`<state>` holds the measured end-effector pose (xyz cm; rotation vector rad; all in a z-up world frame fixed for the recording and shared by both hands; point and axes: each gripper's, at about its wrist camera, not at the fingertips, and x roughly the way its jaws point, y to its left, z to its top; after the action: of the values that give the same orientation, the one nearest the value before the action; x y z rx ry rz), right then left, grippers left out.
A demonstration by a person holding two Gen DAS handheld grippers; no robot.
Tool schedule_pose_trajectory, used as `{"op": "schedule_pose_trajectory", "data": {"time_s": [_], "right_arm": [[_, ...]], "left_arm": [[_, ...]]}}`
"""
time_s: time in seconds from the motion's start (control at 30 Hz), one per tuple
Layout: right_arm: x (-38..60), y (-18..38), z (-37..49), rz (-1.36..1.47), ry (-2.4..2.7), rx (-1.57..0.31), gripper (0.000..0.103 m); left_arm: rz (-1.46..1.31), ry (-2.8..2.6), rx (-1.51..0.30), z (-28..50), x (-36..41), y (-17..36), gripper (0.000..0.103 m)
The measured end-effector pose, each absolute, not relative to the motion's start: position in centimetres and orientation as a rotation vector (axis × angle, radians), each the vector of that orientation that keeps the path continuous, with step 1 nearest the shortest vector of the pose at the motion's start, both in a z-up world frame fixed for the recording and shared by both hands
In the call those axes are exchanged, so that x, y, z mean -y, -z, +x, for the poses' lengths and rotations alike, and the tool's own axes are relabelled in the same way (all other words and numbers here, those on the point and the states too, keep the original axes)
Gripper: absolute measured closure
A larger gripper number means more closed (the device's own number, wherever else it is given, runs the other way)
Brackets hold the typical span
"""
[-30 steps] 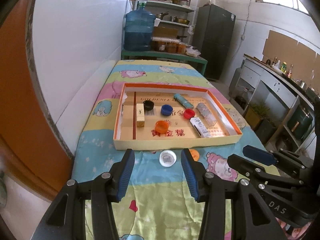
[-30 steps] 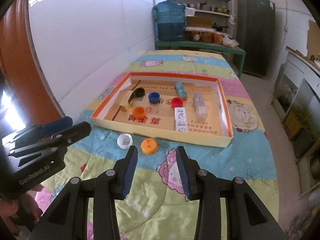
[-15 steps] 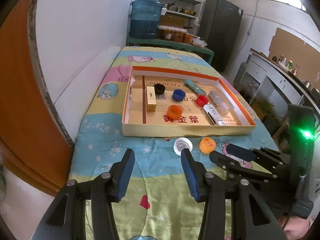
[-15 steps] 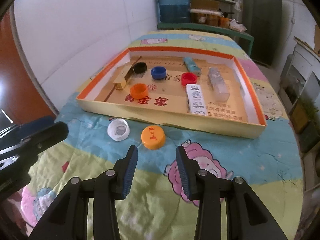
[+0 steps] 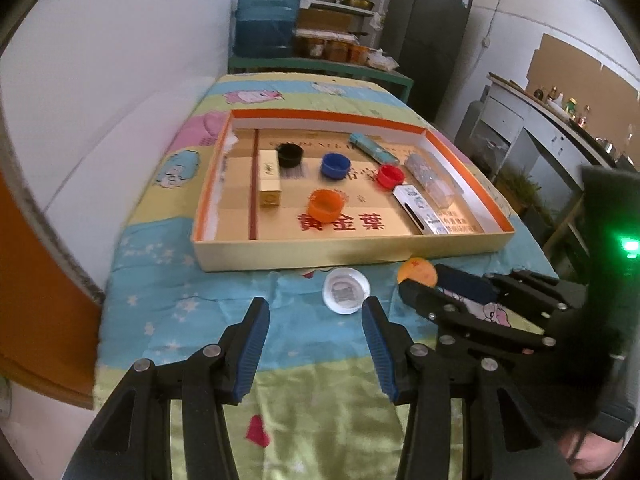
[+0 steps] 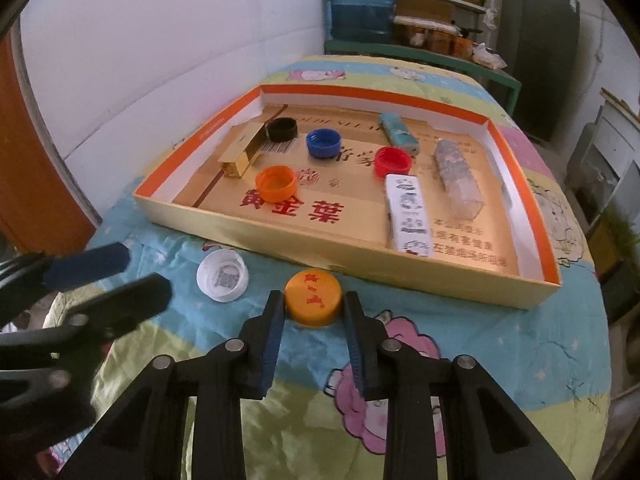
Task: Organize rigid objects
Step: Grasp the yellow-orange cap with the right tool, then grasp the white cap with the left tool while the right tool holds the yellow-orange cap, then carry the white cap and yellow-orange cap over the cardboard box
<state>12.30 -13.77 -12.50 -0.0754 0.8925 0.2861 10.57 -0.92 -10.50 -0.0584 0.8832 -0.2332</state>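
An orange bottle cap (image 6: 314, 298) lies on the cartoon cloth in front of the shallow cardboard tray (image 6: 348, 256). My right gripper (image 6: 314, 314) is open, its fingertips on either side of this cap. A white cap (image 6: 222, 275) lies just left of it. My left gripper (image 5: 314, 326) is open and empty, with the white cap (image 5: 345, 291) just beyond its tips. The orange cap (image 5: 416, 271) is partly hidden there by the right gripper (image 5: 436, 292). The tray holds black, blue, red and orange caps, a gold box, lighters and a clear case.
The tray's orange-edged walls (image 5: 352, 246) stand right behind the two loose caps. A white wall runs along the table's left side. A blue water jug (image 5: 270, 12), shelves and a dark fridge stand beyond the table's far end. The left gripper (image 6: 92, 280) shows at the right view's left.
Both grippers have moved forward and down towards the loose caps. The right gripper's fingers now flank the orange cap, and the left gripper is closer to the white cap.
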Motion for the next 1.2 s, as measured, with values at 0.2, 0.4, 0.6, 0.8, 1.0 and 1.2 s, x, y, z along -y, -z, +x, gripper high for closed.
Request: {"op": "schedule_pose_trajectory", "data": {"time_s": [0.2,0.4,0.6,0.8,1.0,1.2], "right_arm": [[15.9,11.2,11.6,-0.05,-0.259,-0.86,0.073],[17.5,10.8,10.9,-0.016,-0.253,-0.85,0.073],[18.3,10.9,10.9,0.001,-0.251,-0.855,0.073],[18.4,11.1,10.9,0.012,-0.254,-0.86,0.073],[18.4,11.1,10.9,0.012,-0.254,-0.859,0.073],[18.2,10.3,10.7,0.008,-0.258,-0.845,0.073]], "left_arm": [[-0.037,0.24,-0.908,11.6,2.6,11.7,0.055],[-0.003,0.218,-0.923,12.5,3.8,12.5,0.055],[0.014,0.199,-0.918,12.8,4.2,12.7,0.055],[0.016,0.176,-0.911,12.7,4.1,12.8,0.067],[-0.007,0.194,-0.905,12.4,3.7,12.3,0.072],[-0.03,0.204,-0.874,12.0,3.3,11.0,0.072]]}}
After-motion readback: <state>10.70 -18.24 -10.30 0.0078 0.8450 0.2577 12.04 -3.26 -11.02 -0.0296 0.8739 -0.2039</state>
